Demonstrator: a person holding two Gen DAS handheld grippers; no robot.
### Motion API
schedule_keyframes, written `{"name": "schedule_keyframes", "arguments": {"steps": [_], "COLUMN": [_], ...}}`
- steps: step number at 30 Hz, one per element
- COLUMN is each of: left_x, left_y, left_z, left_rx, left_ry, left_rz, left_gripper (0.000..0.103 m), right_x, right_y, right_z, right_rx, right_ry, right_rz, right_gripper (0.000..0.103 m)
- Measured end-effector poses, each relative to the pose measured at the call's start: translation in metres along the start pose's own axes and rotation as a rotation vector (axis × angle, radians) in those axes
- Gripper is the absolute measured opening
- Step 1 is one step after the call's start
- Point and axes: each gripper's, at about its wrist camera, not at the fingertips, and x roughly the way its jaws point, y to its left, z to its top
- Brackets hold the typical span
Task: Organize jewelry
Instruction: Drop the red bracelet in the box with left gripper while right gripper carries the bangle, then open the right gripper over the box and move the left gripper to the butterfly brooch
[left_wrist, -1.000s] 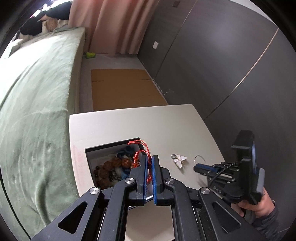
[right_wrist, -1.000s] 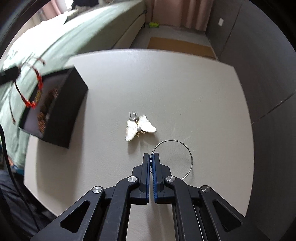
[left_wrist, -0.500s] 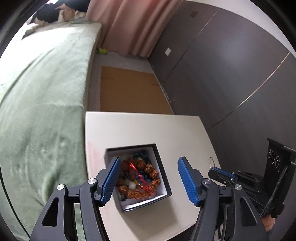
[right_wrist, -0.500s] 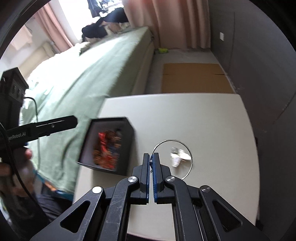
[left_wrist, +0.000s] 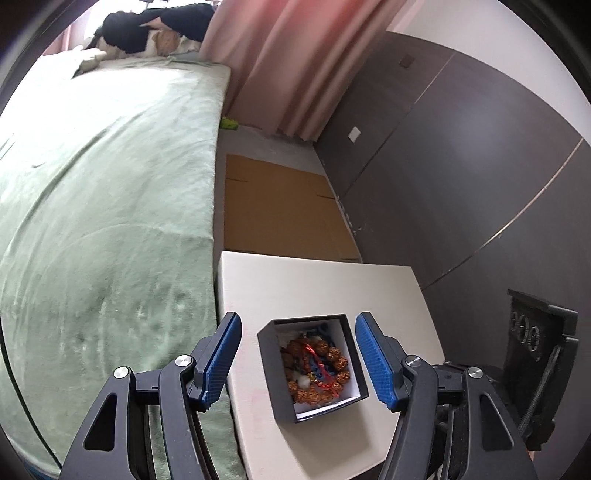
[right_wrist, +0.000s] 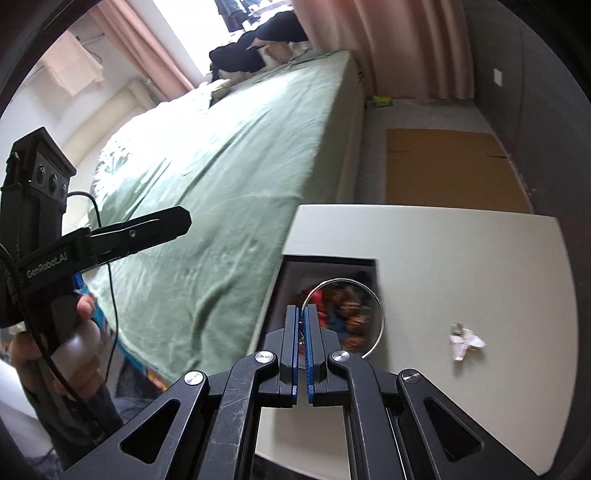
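A black jewelry box (left_wrist: 275, 373) with a white lining sits on the white table (left_wrist: 314, 291); it holds brown bead bracelets (left_wrist: 332, 358) and a red cord piece (left_wrist: 321, 369). My left gripper (left_wrist: 298, 354) is open and empty, raised above the box. My right gripper (right_wrist: 303, 314) is shut on a thin silver ring bangle (right_wrist: 378, 314), held in the air over the box (right_wrist: 273, 295). A white butterfly brooch (right_wrist: 466, 341) lies on the table (right_wrist: 461, 254) to the right of the box.
A green-covered bed (left_wrist: 103, 206) runs along the table's left side. Flat cardboard (left_wrist: 280, 210) lies on the floor beyond the table. A dark panelled wall (left_wrist: 461, 177) stands on the right. In the right wrist view the left gripper (right_wrist: 147, 230) hovers over the bed.
My left gripper opened, dropped the red cord piece into the box, and rose away. My right gripper lifted the silver bangle off the table and carried it left over the box.
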Motion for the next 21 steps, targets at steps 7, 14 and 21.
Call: {"name": "schedule_keyframes", "arguments": {"steps": [7,14,21], "left_x": [0.002,0.012,0.030], "left_y": [-0.005,-0.027,-0.062], "left_z": [-0.003,-0.003,-0.009], "left_rx": [0.012,0.055,0.128], "left_ry": [0.003,0.018,0.054], "left_rz": [0.006,-0.007,-0.025], "left_gripper": [0.065,0.065,0.065], "right_x": [0.007,-0.032,-0.075], "right_y": [-0.001,-0.029,-0.071], "right_z": [-0.005,-0.024,-0.047], "right_rx": [0.018,0.080,0.188], "right_ry": [0.006,-0.061,-0.131], "right_rz": [-0.040,-0.080,-0.105], "right_gripper": [0.056,0.056,0.072]}}
